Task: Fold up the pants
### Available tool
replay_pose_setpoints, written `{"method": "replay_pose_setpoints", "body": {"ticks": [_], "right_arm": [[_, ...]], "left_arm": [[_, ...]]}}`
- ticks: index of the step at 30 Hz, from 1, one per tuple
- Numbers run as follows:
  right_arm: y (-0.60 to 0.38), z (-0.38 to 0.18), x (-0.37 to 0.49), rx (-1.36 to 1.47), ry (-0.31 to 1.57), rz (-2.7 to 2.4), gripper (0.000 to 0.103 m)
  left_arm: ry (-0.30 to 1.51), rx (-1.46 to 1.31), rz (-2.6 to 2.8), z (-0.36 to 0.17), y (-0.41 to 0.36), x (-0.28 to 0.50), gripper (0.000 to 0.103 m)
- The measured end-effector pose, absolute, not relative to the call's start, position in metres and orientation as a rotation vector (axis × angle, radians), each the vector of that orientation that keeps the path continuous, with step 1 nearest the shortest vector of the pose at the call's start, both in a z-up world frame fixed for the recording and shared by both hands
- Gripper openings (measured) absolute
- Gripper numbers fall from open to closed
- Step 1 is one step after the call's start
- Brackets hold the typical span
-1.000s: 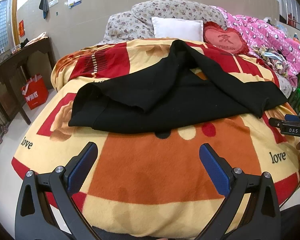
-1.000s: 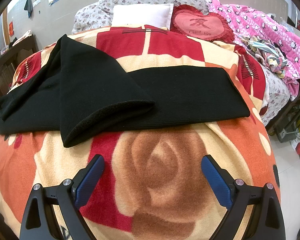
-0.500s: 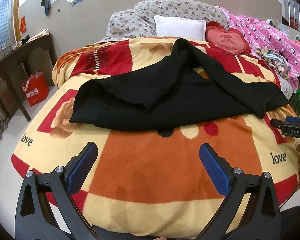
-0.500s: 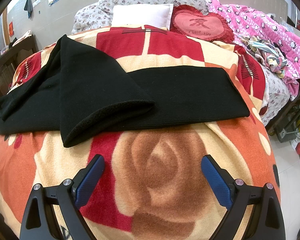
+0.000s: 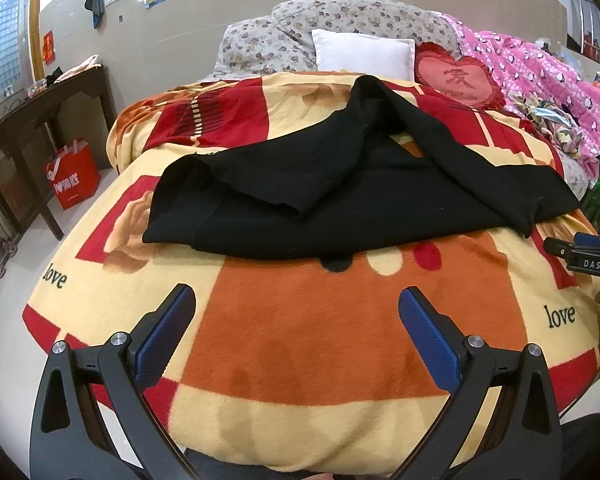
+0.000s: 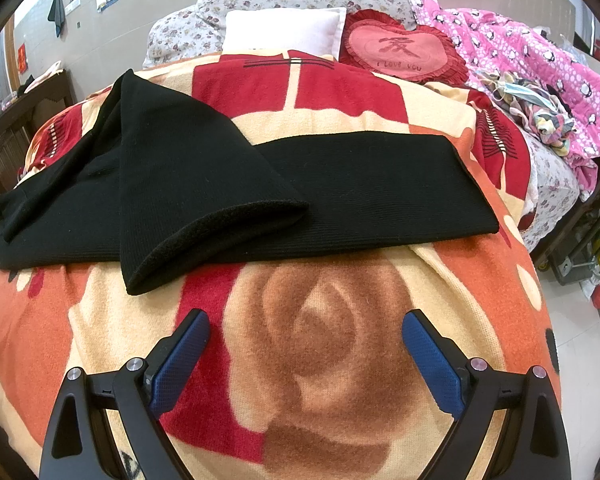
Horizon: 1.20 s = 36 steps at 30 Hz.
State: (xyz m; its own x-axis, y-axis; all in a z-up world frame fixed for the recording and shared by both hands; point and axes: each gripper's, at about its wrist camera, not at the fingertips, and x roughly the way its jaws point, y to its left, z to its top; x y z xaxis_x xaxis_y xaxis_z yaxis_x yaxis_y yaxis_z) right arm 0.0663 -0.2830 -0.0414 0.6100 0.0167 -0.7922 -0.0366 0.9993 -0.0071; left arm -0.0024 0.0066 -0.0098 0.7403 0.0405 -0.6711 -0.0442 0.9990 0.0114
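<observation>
The left hand-held gripper (image 5: 296, 318) hangs above the near edge of the bed, jaws spread wide, holding nothing; its blue pads (image 5: 162, 336) are clear of all fabric. The pants (image 5: 340, 196) lie across the patterned blanket (image 5: 320, 340) beyond it, not yet squared up: the wider end, probably the waist, points left, one leg runs to the right, and the other leg is doubled back diagonally over the first, peaking toward the pillows. The fabric is a thick, finely ribbed black knit. Judged from its drape, it is soft, limp and moderately light, with no stiffness to carry a fold on its own; it will sag between two grip points and may cling to the fleecy blanket instead of sliding. Recommended hold points are edges, not the flat middle: the waist corner at the left, and the rolled cuff (image 6: 220, 236) of the overlying leg, which sits raised and offers a thick lip. The right hand-held gripper (image 6: 306, 340) is likewise fully open and empty, positioned over the blanket's rose print, near that cuff but not touching it. Pinch both layers of an edge to prevent the tube from separating.
</observation>
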Motion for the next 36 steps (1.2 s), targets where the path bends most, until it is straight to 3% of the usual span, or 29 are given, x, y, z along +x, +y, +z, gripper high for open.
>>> {"method": "replay_pose_setpoints", "body": {"ticks": [36], "right_arm": [[-0.2833,-0.0407,0.0651,-0.026,0.912,0.024,0.095]], "left_arm": [[0.744,-0.005,0.041,-0.0155,0.0071,-0.0044,0.102]]}}
